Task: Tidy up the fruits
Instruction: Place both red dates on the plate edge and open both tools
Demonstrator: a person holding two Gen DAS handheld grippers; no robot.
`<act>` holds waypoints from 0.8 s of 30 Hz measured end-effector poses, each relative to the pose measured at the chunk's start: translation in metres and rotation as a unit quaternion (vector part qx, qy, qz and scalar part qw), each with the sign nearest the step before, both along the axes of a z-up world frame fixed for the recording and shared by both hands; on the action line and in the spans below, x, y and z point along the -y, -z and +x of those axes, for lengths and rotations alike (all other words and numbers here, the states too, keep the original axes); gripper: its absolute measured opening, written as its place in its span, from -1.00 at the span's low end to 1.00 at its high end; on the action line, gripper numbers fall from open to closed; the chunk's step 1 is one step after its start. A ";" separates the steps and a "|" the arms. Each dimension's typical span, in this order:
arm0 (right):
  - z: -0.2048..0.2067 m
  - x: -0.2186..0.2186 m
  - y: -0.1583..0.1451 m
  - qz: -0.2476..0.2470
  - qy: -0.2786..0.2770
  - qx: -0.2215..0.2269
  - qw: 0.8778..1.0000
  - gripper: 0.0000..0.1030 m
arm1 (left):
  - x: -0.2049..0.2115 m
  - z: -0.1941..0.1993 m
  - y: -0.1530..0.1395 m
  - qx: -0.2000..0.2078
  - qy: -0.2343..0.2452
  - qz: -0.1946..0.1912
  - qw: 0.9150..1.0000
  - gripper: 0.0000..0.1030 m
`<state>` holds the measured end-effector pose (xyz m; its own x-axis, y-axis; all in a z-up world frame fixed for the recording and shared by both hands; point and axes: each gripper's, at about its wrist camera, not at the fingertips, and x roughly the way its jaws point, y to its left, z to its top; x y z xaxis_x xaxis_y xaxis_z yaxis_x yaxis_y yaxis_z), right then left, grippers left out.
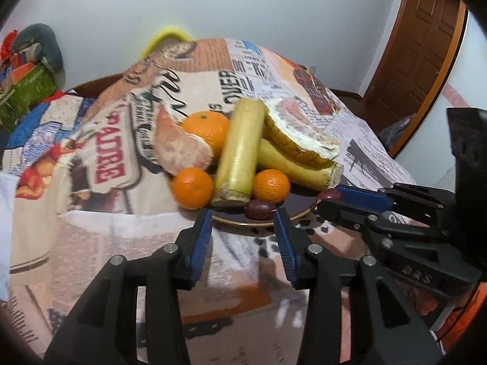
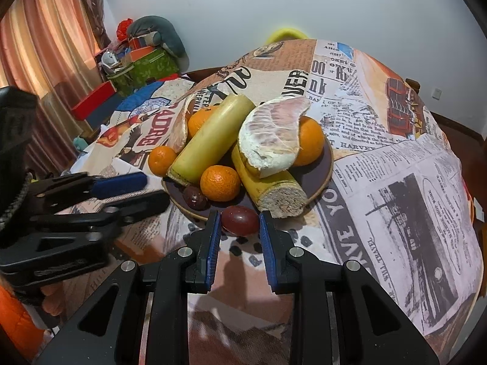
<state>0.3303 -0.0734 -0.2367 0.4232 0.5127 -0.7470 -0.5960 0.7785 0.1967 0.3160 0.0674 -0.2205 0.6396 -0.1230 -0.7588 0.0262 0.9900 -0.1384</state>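
A: What is being gripped by the right tongs [image 2: 239,213]?

B: A dark red fruit [image 2: 239,220] is being pinched between their blue pads, just at the near rim of the plate [image 2: 325,164]. Its long axis is being kept crosswise, running from one pad to the other.

A: And the left tongs [image 1: 243,213]?

B: They are being held open with nothing between the pads, aimed at the plate's near edge. A second dark fruit [image 1: 258,209] is lying on the plate just beyond their tips.

A: How is the rest being carried?

B: The plate is being borne by the counter [image 2: 395,182], which is draped in a newsprint-patterned cloth. Two yellow stalk pieces are being stacked there. The upper stalk [image 2: 210,140] is being pointed from its cut end at the near left up toward the far right. The lower stalk [image 2: 274,188] is being pointed the other way, with its cut end at the near right. A pomelo wedge [image 2: 274,133] is being propped on the lower stalk, and oranges [image 2: 219,182] are being wedged around them.
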 end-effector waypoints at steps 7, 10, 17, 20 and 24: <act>0.001 -0.018 0.004 -0.017 -0.006 0.007 1.000 -0.54 | -0.023 -0.018 -0.010 0.016 -0.020 0.005 1.000 -0.14; 0.002 -0.022 0.007 -0.027 -0.005 0.009 1.000 -0.54 | -0.027 -0.019 -0.011 0.020 -0.024 0.003 0.999 -0.14; 0.000 -0.027 0.005 -0.028 -0.014 0.001 1.000 -0.14 | -0.027 -0.021 -0.012 0.025 -0.024 -0.006 0.999 -0.14; -0.007 -0.025 0.001 -0.032 -0.015 0.013 0.999 -0.14 | -0.026 -0.025 -0.017 0.030 -0.024 -0.005 0.999 -0.14; -0.016 -0.012 -0.013 -0.014 -0.007 0.020 1.000 -0.14 | -0.022 -0.036 -0.035 0.047 -0.026 -0.005 0.999 -0.14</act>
